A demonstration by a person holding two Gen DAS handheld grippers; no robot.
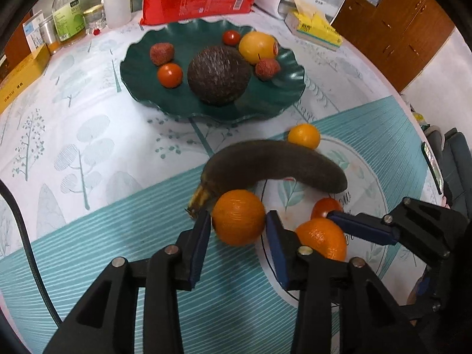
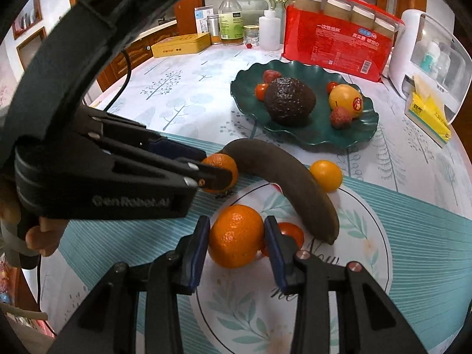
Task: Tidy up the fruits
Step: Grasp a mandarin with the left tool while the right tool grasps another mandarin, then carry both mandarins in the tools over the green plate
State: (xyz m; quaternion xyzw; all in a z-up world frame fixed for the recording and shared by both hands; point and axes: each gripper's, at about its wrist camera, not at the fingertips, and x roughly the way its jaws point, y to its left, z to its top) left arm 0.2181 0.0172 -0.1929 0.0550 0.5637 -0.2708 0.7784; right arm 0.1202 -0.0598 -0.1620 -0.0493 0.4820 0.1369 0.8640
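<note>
Right now each hand has picked its own fruit, so two can go at once. The left gripper (image 1: 238, 216) points down at the table, and its two blue pads sit tight on both sides of the left orange (image 1: 238, 221). The jaws are set narrow, just as wide as the fruit, so it is held. In the right wrist view this orange seems to hang a little above the cloth, with a dark shadow under it, but that is hard to tell for sure. The right gripper (image 2: 236, 222) does the same with the right orange (image 2: 236, 240), with one pad on each side and no gap showing. This orange looks like it is resting on the round leaf picture on the tablecloth (image 1: 88, 147). The pads hold each orange across its fat middle, most likely so the round fruit cannot roll or pop out. A small tomato (image 2: 290, 233) sits just behind the right orange, touching it or nearly so, and the brown banana (image 1: 274, 162) lies curved close behind both oranges. A little yellow fruit (image 1: 303, 135) sits past the banana. The green plate (image 1: 141, 50) is farther back, apart from these loose fruits. It already has an avocado (image 1: 218, 75), small red fruits and a yellow one in it, so it looks like the home for all the fruit. There is room at the front of the plate. The oranges must go up and over the banana to get there, and a bump could push the tomato away.
</note>
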